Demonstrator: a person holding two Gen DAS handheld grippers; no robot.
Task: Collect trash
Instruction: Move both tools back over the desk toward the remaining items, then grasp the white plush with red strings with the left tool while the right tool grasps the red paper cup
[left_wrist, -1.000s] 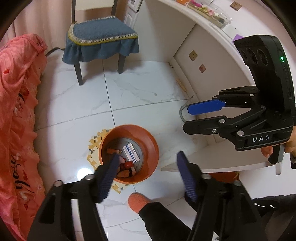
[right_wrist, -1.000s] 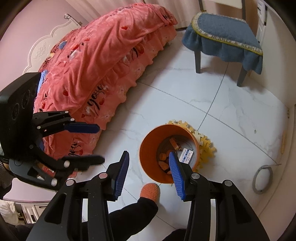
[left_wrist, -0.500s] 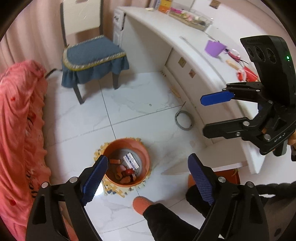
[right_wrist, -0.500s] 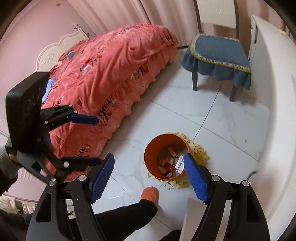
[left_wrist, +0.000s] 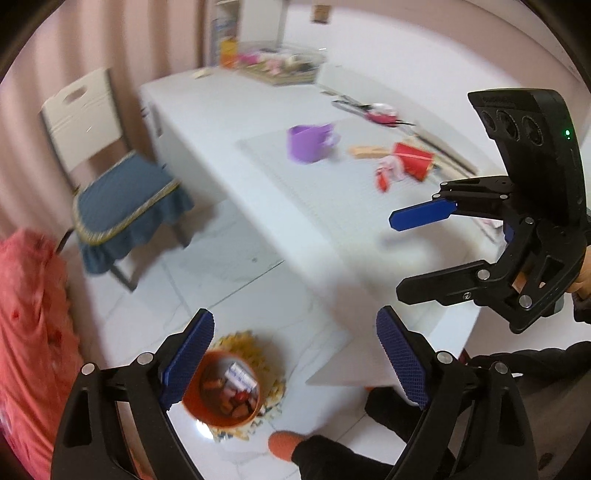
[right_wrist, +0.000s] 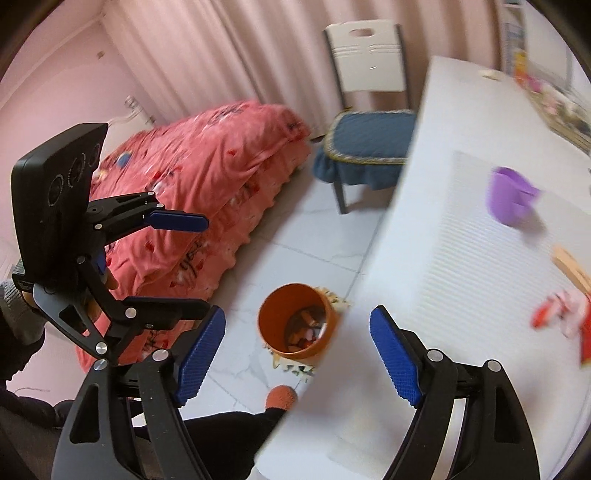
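Left gripper (left_wrist: 295, 354): jaws spread wide, nothing between the blue pads, held above the floor at the table's near edge. Right gripper (right_wrist: 297, 354): jaws also wide apart and empty, straddling the table edge in its own view.

Orange trash bin (left_wrist: 221, 391) stands on the white tiled floor on a yellow foam mat (left_wrist: 273, 387), just off the corner of the white table (left_wrist: 258, 158). Inside the bin: a small white-and-blue box and several orange and red scraps.

On the tabletop, blurred: red-and-white wrappers (left_wrist: 404, 166), well apart from both grippers; a tan flat piece (left_wrist: 365, 150) beside them; a purple cup (left_wrist: 308, 143) farther along.

Blue-cushioned chair (right_wrist: 365, 136) at the table's far end. Pink-red bedspread (right_wrist: 207, 192) beyond the bin.
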